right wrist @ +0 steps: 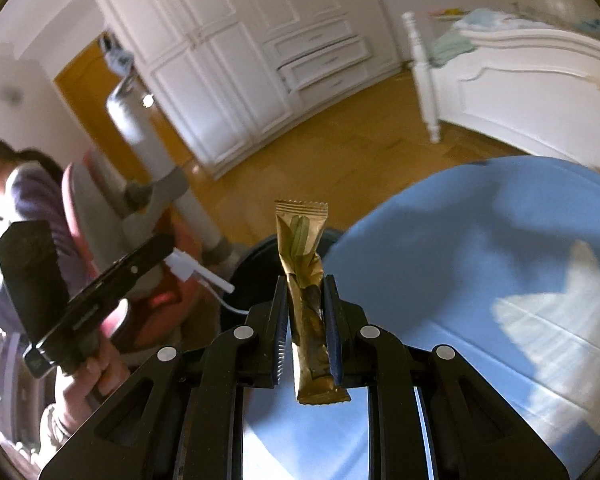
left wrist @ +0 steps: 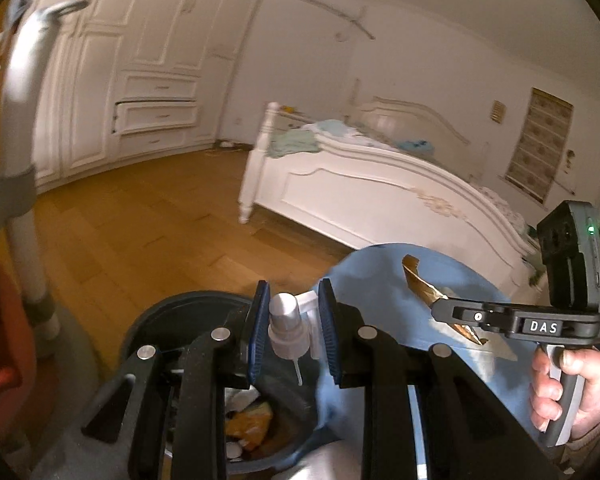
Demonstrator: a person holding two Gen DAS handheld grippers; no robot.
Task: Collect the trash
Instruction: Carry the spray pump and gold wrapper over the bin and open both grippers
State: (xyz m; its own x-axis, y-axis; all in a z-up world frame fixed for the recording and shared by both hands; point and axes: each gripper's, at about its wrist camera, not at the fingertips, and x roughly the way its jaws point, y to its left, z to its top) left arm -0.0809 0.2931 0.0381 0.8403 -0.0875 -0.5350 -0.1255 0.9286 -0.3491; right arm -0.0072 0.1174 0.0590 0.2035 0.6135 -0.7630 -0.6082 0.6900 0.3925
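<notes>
In the left wrist view, a grey and white post (left wrist: 22,160) stands at the far left, blurred. Behind it a white wardrobe (left wrist: 140,80) fills the wall, and wood floor (left wrist: 140,220) runs across to a white bed (left wrist: 360,184) with pale clothes heaped on it. Low in the frame sits a dark bin (left wrist: 204,308), with paper and an orange wrapper visible inside. The left tool (left wrist: 293,328) is held over the bin's mouth, its blue pads clamped on a white spray pump (left wrist: 286,328) whose thin tube hangs down toward the bin. Just right of the bin is the blue tabletop (left wrist: 380,280). Above it the right tool (left wrist: 440,304), marked DAS, pinches a gold sachet (left wrist: 416,280); a hand grips its handle at the far right.

In the right wrist view, a person in a striped top (right wrist: 28,200) is at the left, holding the left tool (right wrist: 172,256) with the pump (right wrist: 196,274) sticking out of its tip. Part of the bin (right wrist: 256,264) shows at centre, behind the sachet. The right tool (right wrist: 306,316) is closed narrow on the sachet (right wrist: 304,264), which stands upright between the pads, its top end above the bin's rim and its lower end hanging below the fingers. The tabletop (right wrist: 480,260) spreads to the right, the bed (right wrist: 520,76) beyond it.
</notes>
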